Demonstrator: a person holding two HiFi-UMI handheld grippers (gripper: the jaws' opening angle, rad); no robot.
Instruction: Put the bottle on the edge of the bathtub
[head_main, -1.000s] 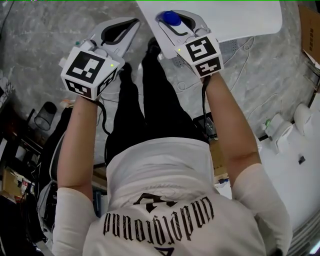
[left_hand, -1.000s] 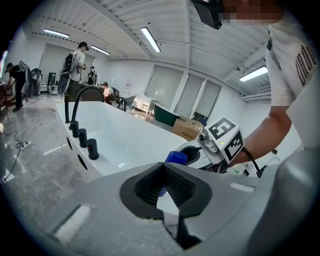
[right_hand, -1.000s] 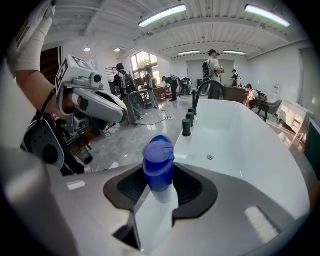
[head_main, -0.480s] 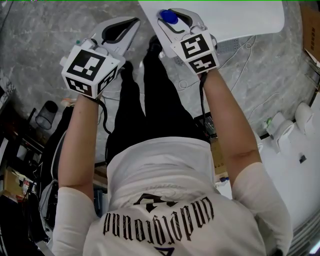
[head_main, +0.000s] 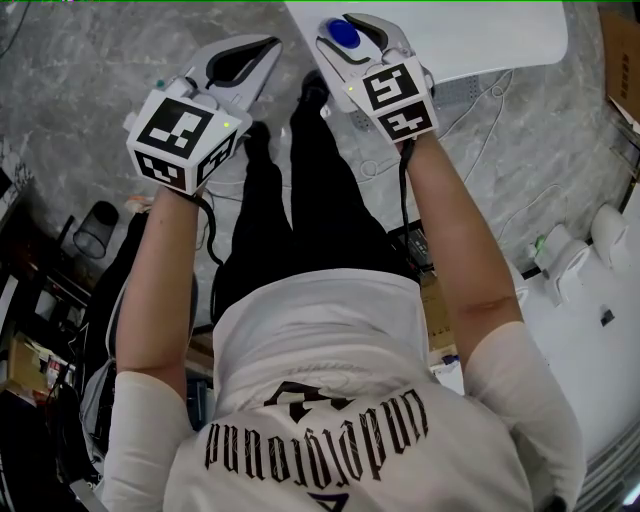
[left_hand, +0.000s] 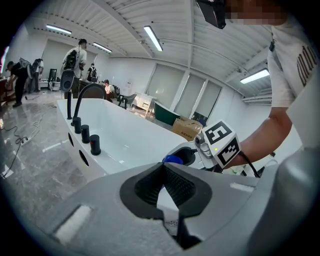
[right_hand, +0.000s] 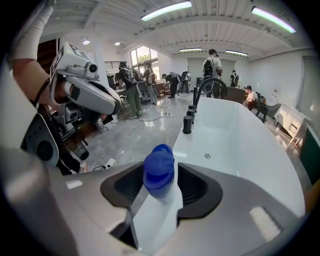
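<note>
Right gripper (right_hand: 161, 165) has its jaws opening around the bottle (right_hand: 155, 195), which stands upright between them on the bathtub (right_hand: 196, 142). The bottle is on the flat rim of the long edge that borders the floor, close to the tub's near end. In the right gripper view the bottle's white body rises from the rim in the slot between the jaws, and its blue cap (right_hand: 159, 172) sits level with the ribbed pads. A sliver of space shows between the cap and the pad on the right. On the other side the cap is just beside the pad, and I cannot tell whether they touch. Farther along the same rim stand short black knobs (right_hand: 187, 125) and, beyond them, a curved black faucet (right_hand: 206, 86), all well apart from the bottle. Left gripper (left_hand: 161, 165) is off the tub, over the grey marbled floor (head_main: 90, 90) beside that edge. Its jaws are pressed together at the tips with nothing between them, and it hangs apart from the right gripper, to its left in the head view. The marker cube (head_main: 392, 95) on the right gripper faces up toward the head camera. Several people (right_hand: 134, 82) stand in the hall behind the tub.
</note>
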